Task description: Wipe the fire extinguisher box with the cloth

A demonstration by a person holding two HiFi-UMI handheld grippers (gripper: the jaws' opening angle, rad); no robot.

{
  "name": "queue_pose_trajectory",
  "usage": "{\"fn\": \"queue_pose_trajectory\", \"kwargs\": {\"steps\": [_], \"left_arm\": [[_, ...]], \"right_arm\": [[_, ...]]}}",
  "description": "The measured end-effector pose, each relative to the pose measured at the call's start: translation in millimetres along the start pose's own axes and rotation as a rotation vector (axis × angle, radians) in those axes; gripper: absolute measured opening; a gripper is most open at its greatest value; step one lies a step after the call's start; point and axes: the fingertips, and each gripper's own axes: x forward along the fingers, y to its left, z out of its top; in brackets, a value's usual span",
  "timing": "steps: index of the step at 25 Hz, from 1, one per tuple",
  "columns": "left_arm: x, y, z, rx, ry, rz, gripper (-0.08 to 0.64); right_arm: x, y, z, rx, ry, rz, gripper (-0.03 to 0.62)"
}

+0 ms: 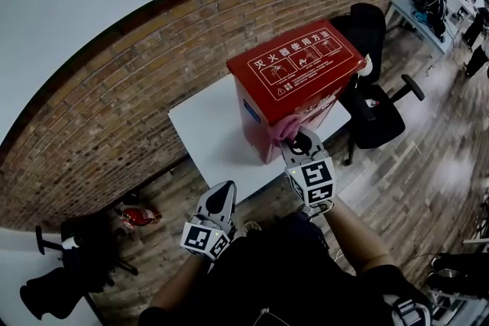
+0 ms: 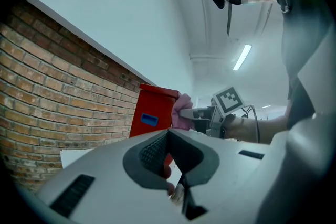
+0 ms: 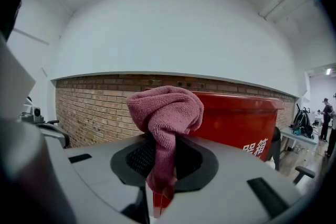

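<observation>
The red fire extinguisher box (image 1: 294,76) with white print on its lid stands on a white table (image 1: 206,126). My right gripper (image 1: 296,138) is shut on a pink cloth (image 1: 284,127) and holds it against the box's near side, low down. In the right gripper view the bunched cloth (image 3: 167,110) sticks out between the jaws, with the box (image 3: 239,118) just behind it. My left gripper (image 1: 219,198) hangs lower left, near the table's front edge, away from the box. In the left gripper view its jaws (image 2: 168,136) are together with nothing between them; the box (image 2: 152,115) and cloth (image 2: 181,110) show beyond.
A brick wall (image 1: 114,103) runs behind the table. A black office chair (image 1: 374,111) stands right of the box. A desk with gear (image 1: 420,11) is at the far right. On the wood floor at left lie a red object (image 1: 139,217) and black equipment (image 1: 69,271).
</observation>
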Motion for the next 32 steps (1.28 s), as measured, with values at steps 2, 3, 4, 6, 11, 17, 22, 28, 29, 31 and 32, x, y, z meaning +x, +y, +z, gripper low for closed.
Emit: {"fn": "queue_pose_trajectory", "kwargs": {"steps": [2,3,4,6,11,17,22,28,29,31,32], "left_arm": [[0.5,0.0,0.0,0.000,-0.002,0.002,0.023],[1.1,0.1,0.8,0.001,-0.004,0.003,0.023],[1.8,0.2,1.9,0.004,-0.008,0.003,0.023],[2.9,0.8,3.0,0.013,-0.010,0.001,0.023],[4.8,0.2,-0.1,0.018,0.000,-0.002,0.023],[5.0,0.7,-4.2,0.011,0.003,0.002,0.023],[6.6,0.9,-2.7,0.014,0.015,0.003,0.023],[9.2,1.9,-3.1,0.006,0.021,0.001,0.023],[9.4,2.4,-3.4,0.007,0.021,0.000,0.023],[10.1,3.7,-4.4,0.010,0.024,-0.001,0.023],[10.5,4.4,-4.4,0.009,0.025,0.001,0.023]], "right_arm": [[0.9,0.3,-3.8,0.001,0.007,0.001,0.083],[1.4,0.4,-5.9,0.003,0.011,0.002,0.083],[2.0,0.5,-8.1,0.004,0.014,0.004,0.083],[3.3,0.7,-12.3,0.007,0.020,0.005,0.083],[6.0,0.9,-20.0,0.011,0.027,0.007,0.083],[7.5,1.3,-27.2,0.017,0.034,0.009,0.083],[9.9,2.2,-36.9,0.021,0.052,0.011,0.084],[12.4,3.1,-46.0,0.022,0.067,0.015,0.083],[12.7,3.3,-47.3,0.021,0.068,0.015,0.083],[13.6,3.4,-50.0,0.022,0.070,0.015,0.083],[14.2,3.5,-51.6,0.023,0.071,0.015,0.084]]}}
